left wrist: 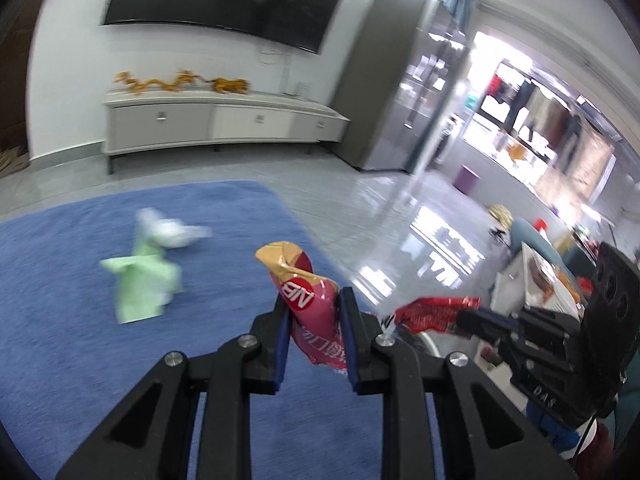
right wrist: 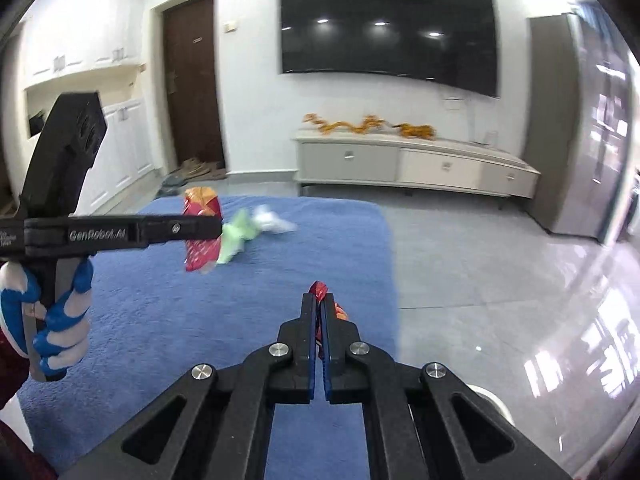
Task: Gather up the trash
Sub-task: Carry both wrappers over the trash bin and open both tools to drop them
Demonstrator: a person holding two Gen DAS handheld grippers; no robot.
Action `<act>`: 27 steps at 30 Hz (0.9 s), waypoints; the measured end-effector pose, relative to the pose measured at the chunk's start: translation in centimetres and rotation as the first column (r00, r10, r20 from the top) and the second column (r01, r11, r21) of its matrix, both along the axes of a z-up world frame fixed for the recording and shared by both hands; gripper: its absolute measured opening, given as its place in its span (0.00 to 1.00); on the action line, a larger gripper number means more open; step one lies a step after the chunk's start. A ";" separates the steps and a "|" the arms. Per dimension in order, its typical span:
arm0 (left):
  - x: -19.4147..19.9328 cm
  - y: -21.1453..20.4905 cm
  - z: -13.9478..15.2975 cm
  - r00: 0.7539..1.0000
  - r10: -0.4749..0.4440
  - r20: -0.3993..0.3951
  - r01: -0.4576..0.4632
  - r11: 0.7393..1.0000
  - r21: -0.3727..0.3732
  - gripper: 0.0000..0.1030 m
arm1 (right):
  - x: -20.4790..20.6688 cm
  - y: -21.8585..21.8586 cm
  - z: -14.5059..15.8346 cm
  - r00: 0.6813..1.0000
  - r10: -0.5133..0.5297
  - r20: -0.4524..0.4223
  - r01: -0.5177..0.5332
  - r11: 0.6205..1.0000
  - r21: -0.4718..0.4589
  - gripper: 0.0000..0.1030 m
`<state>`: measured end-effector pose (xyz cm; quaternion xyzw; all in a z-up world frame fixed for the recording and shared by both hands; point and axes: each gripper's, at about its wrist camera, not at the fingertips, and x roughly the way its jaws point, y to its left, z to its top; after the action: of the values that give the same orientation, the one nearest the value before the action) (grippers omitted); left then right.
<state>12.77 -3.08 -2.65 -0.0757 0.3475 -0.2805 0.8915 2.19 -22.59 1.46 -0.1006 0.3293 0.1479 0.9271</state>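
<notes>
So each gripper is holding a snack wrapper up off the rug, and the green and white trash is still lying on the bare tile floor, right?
Not quite. Both wrist views show the green paper and the white wad lying on the blue rug, not the tile. The rest holds: the left gripper clamps the pink wrapper, the right gripper the red wrapper.

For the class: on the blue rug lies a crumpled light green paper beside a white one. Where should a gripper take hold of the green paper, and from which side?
A judgement: come from above and pinch the raised crumpled ridge of the green paper, near its middle. It lies low on the rug, so flat edges offer little to grab, and the white paper crowds its far end. Motion blur hides the finer folds.
</notes>
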 end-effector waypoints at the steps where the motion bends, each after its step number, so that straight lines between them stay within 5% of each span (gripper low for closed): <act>1: 0.0 -1.2 0.0 1.000 -0.025 -0.001 0.025 1.000 0.002 0.21 | -0.2 -1.5 0.4 0.999 -0.035 0.009 0.035 0.999 0.002 0.03; 11: 2.4 -16.8 -2.3 0.956 -0.282 -0.082 0.286 0.957 0.046 0.21 | -0.4 -14.0 -1.0 0.941 -0.336 -0.037 0.336 0.942 0.002 0.03; 20: 4.8 -25.8 -6.3 0.914 -0.349 -0.206 0.363 0.931 0.035 0.24 | 2.5 -21.0 -5.9 0.870 -0.464 -0.171 0.477 0.878 0.048 0.03; 24: 5.5 -28.0 -7.9 0.896 -0.358 -0.261 0.376 0.926 0.020 0.37 | 3.1 -23.5 -7.5 0.838 -0.500 -0.217 0.524 0.849 0.069 0.04; 27: 5.6 -29.2 -8.8 0.888 -0.357 -0.288 0.378 0.926 0.017 0.51 | 2.9 -25.2 -8.1 0.812 -0.535 -0.233 0.563 0.823 0.075 0.34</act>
<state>18.42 -32.31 -11.46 -0.0148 0.4881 -0.4177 0.7662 5.07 -47.74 -6.66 0.0799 0.4253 -0.0944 0.8966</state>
